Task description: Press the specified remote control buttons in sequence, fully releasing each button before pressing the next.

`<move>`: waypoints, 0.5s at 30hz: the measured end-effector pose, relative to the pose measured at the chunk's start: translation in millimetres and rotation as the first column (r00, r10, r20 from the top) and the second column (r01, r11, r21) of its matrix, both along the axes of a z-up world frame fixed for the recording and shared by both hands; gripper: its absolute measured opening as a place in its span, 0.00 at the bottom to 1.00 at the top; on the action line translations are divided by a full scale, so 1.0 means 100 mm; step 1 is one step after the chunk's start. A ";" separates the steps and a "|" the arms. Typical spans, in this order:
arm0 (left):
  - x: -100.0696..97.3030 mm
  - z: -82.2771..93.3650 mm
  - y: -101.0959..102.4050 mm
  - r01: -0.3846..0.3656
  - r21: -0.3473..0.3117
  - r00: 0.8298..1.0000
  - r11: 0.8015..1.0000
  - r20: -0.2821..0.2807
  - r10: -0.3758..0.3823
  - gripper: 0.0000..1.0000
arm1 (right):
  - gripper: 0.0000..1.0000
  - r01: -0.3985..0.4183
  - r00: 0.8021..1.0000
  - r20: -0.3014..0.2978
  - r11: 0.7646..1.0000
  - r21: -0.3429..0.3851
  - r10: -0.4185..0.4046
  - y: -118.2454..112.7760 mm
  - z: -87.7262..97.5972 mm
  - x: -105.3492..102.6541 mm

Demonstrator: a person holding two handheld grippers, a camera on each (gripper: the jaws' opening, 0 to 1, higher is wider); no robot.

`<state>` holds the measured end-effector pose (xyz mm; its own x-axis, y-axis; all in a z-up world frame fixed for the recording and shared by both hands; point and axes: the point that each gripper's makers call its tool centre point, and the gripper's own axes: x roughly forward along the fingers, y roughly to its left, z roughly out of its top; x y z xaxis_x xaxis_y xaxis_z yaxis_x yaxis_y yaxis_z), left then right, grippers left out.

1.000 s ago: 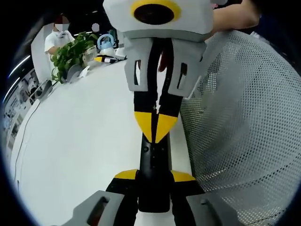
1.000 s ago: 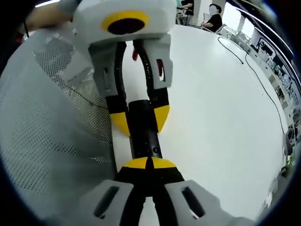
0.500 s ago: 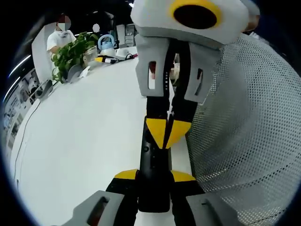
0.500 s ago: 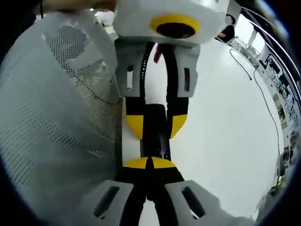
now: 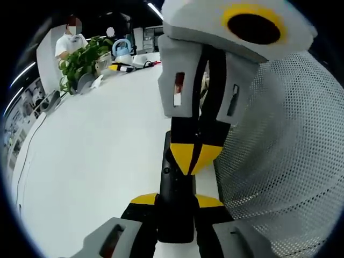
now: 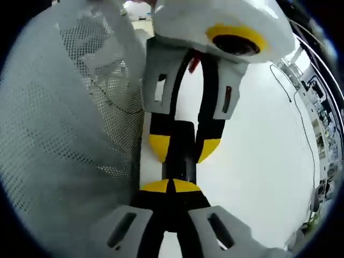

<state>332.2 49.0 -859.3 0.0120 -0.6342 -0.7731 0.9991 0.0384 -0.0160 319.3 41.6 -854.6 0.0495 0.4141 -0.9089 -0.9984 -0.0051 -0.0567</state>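
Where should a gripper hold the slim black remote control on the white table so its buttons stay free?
Clamp the slim black remote control across its long side edges at the near end, as the left gripper does, coming in along its length. It lies flat and narrow, buttons up, so the right gripper can press from above.

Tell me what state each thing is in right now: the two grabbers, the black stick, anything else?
Left hand-held gripper: shut on the remote control, gripping its near end.
Right hand-held gripper: shut, yellow tips together over the remote's button face.
Remote control: black, lying flat on the white table, clamped at one end.
Mesh basket: white, standing beside the remote.
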 end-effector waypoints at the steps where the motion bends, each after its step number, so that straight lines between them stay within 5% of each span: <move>1: 0.00 0.00 0.00 0.000 0.000 1.000 1.000 0.000 0.000 0.26 | 0.00 -0.014 1.000 0.009 1.000 0.001 0.014 -0.01 0.01 0.02; 9: 0.00 0.00 0.00 0.002 -0.004 1.000 1.000 0.000 -0.002 0.25 | 0.00 0.043 0.999 -0.023 0.998 0.053 -0.042 -0.01 0.03 0.02; 15: 0.00 0.00 0.00 0.006 -0.004 1.000 1.000 0.001 -0.006 0.25 | 0.00 0.076 0.997 0.016 0.996 0.041 -0.077 -0.06 0.04 0.11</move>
